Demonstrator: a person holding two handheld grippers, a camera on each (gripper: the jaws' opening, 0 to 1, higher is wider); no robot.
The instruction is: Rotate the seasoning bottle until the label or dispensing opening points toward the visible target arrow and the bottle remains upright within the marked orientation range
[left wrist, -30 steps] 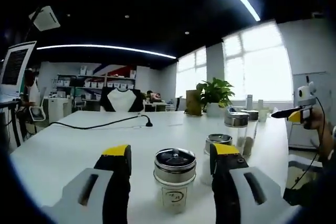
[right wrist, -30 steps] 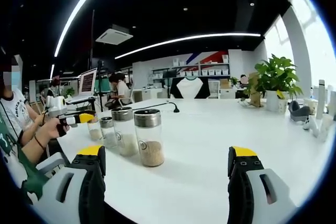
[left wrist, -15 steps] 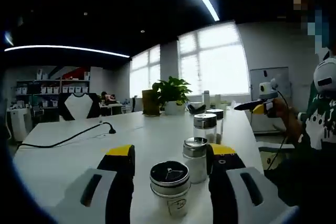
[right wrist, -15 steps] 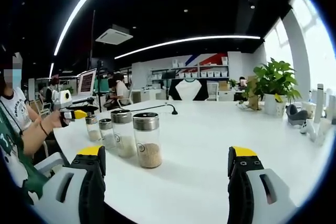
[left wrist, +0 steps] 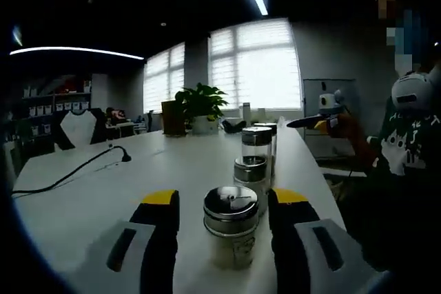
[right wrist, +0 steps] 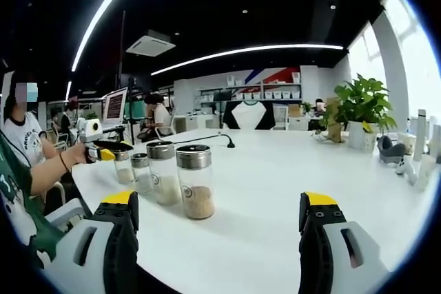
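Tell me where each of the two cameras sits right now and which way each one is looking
Left gripper view: rides the left gripper, low over the white table, looking down the row of seasoning bottles toward the windows; the nearest bottle stands between its jaws.
Right gripper view: rides the right gripper, facing across the table, its jaws apart around bare table.
Shared: the bottle row, table, potted plant; each shows the other gripper in the person's hand.

A long white table [right wrist: 289, 191] carries four clear glass seasoning jars with metal lids [right wrist: 194, 181] standing upright in a close row. A black cable [left wrist: 65, 175] trails across its surface, while a potted green plant [right wrist: 364, 111] stands near its far edge.
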